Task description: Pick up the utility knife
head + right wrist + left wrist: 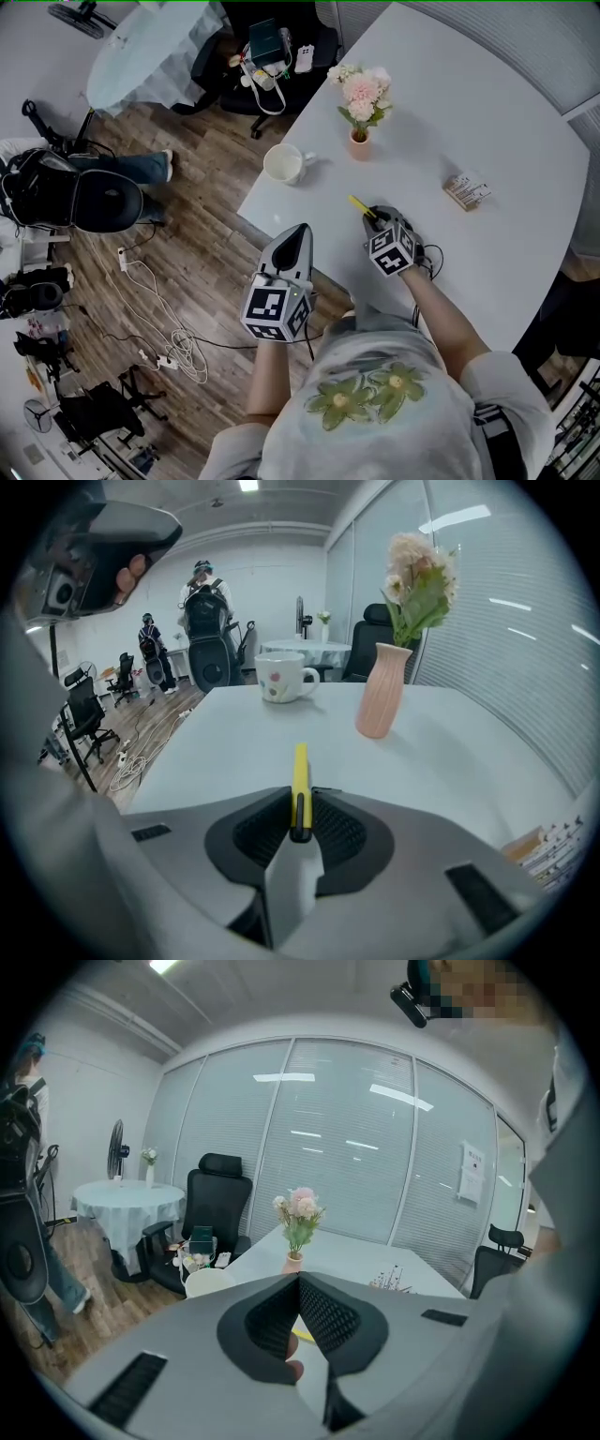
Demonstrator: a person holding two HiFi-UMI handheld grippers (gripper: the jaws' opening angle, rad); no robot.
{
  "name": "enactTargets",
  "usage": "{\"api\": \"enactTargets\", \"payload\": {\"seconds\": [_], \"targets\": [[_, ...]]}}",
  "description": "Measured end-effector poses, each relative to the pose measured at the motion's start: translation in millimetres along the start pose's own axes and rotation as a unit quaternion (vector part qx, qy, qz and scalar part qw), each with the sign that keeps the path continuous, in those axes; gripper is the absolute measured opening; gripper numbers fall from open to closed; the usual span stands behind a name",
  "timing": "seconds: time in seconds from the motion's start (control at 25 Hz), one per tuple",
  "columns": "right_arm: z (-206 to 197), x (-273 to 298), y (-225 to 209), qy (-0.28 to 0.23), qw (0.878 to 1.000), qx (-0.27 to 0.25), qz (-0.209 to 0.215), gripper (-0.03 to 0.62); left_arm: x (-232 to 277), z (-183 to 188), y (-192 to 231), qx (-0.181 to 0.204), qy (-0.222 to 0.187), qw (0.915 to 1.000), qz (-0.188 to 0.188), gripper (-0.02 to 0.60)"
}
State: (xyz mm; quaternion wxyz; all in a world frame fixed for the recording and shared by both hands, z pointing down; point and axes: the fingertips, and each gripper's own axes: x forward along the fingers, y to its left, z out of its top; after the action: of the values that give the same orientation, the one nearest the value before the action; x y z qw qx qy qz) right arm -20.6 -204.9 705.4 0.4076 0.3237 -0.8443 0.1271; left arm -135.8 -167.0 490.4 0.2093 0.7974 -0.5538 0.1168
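The yellow utility knife (360, 205) lies on the white table (487, 103) near its front left edge, with its tip sticking out ahead of my right gripper (377, 218). In the right gripper view the two black pads press on both sides of the knife (300, 778), so my right gripper (300, 810) is shut on its rear end. My left gripper (300, 234) hovers off the table's edge, left of the right one, above the wooden floor. Its jaws meet at the tips in the left gripper view (298, 1283), with nothing between them.
A white mug (283, 164) stands at the table's left corner. A pink vase of flowers (361, 108) stands beyond the knife, and a small printed box (467, 190) lies to the right. Office chairs, cables and a person's legs are on the floor at left.
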Motion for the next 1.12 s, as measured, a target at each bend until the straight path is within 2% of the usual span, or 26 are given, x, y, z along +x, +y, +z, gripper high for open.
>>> {"api": "enactTargets", "payload": {"seconds": [0.48,0.8,1.12], "targets": [[32.8,-39.8,7.3,-0.057,0.998,0.012,-0.001,0.071,-20.2,19.8,-2.0,-0.043,-0.047,0.9979,-0.006,0.008],[51.0,-67.8,11.9,-0.090,0.996,0.011,-0.009,0.071,-28.5,22.1,-14.1,-0.001,-0.043,0.9990,-0.015,0.009],[60.1,-92.3,19.5,-0.108,0.994,0.018,-0.016,0.071,-41.7,30.7,-23.0,0.005,-0.059,0.9979,-0.028,0.008]]}}
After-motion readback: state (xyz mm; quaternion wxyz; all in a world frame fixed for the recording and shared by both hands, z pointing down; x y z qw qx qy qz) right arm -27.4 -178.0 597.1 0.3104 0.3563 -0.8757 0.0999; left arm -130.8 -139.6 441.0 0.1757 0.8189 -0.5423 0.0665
